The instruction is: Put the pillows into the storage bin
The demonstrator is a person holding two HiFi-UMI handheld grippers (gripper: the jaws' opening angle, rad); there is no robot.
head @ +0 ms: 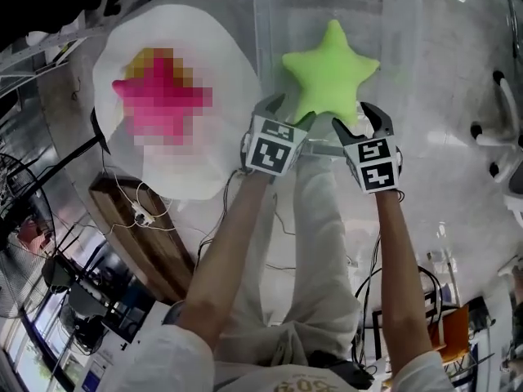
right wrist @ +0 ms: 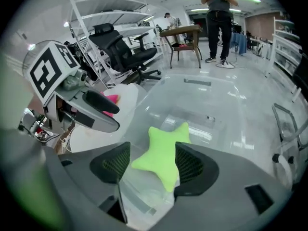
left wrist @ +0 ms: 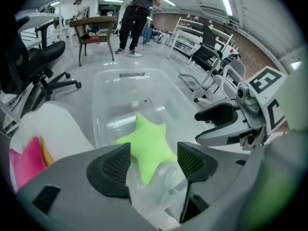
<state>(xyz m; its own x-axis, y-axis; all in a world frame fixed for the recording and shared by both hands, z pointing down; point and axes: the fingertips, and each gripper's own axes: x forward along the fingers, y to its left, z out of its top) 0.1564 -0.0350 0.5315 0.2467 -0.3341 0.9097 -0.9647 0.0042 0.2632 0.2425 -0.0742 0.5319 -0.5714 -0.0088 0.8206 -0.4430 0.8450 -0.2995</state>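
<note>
A lime-green star pillow (head: 331,76) lies inside the clear plastic storage bin (head: 270,23) on the floor. My left gripper (head: 288,113) hangs open over the bin's near edge, just off the star's lower left point. Open as well, my right gripper (head: 357,119) is by the lower right point. In the left gripper view the star (left wrist: 147,146) shows beyond the spread pads (left wrist: 115,165), untouched. The right gripper view shows the star (right wrist: 163,155) the same way. A white round pillow (head: 208,113) with a pink star lies left of the bin.
A wooden board (head: 139,227) and loose cables lie on the floor at the near left. Office chairs (left wrist: 38,66) stand around the bin. A person (left wrist: 137,13) stands by a wooden chair (left wrist: 96,25) far behind. White shelves (left wrist: 192,37) line the right side.
</note>
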